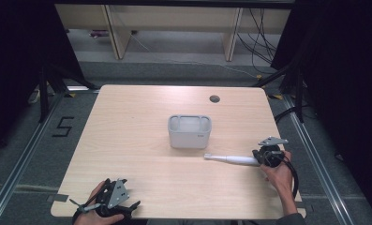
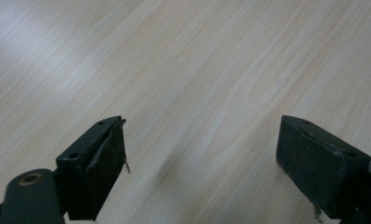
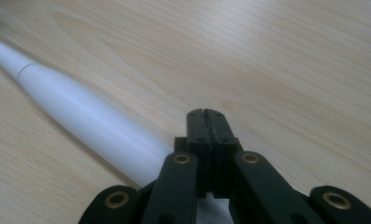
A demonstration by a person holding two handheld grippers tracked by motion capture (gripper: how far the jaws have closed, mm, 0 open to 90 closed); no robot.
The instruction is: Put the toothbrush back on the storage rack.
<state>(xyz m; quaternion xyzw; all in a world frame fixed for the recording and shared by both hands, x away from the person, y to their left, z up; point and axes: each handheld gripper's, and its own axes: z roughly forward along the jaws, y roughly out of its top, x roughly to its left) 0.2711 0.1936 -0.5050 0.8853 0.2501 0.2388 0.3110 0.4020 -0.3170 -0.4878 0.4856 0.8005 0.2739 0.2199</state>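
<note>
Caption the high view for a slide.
Right gripper at white electric toothbrush beside grey holder.

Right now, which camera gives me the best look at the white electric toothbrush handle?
The high view: the whole white toothbrush handle lies right of the grey holder, its thick end at the right gripper. The right gripper view shows its body close, passing under the shut jaws.

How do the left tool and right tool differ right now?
The left tool has its jaws spread wide with bare table between them; the right tool has its jaws closed together. The left tool is at the table's near left edge; the right tool is at the right side, at the end of the white electric toothbrush. Both are black and hand-held.
</note>
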